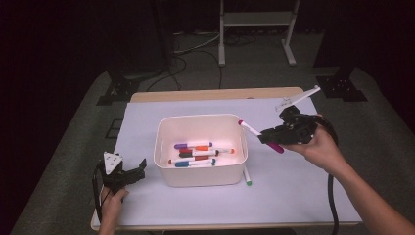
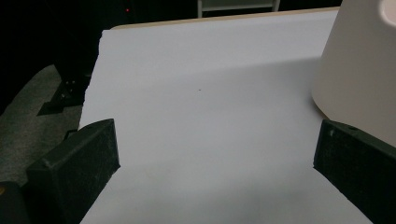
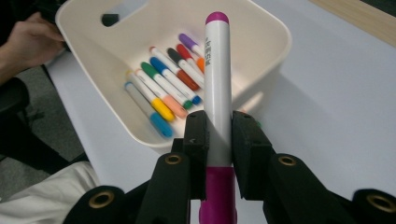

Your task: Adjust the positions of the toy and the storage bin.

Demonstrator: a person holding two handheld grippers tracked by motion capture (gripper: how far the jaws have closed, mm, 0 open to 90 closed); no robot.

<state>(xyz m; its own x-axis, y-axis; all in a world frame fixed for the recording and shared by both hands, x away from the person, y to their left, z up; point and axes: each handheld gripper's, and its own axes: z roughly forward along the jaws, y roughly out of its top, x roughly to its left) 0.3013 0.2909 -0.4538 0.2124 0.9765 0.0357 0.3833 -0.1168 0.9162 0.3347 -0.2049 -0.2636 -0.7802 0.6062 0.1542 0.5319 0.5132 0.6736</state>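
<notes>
A white bin [image 1: 166, 147] stands mid-table with several coloured markers [image 1: 198, 154] lying inside. My right gripper [image 1: 268, 137] is shut on a white marker with magenta ends [image 1: 254, 131], held in the air just right of the bin's rim. In the right gripper view that magenta marker [image 3: 218, 79] points up between the pads, with the bin [image 3: 275, 42] and its markers [image 3: 163, 88] beyond. At the table's front left, my left gripper [image 1: 139, 171] rests open and empty; its view has the jaws wide apart over white paper, the bin's wall [image 2: 359, 70] at right.
A green-capped marker [image 1: 247, 178] lies on the white paper beside the bin's front right corner. A white tool-like piece [image 1: 297, 97] sits near the table's back right edge. A white frame stand [image 1: 257, 19] is on the floor beyond the table.
</notes>
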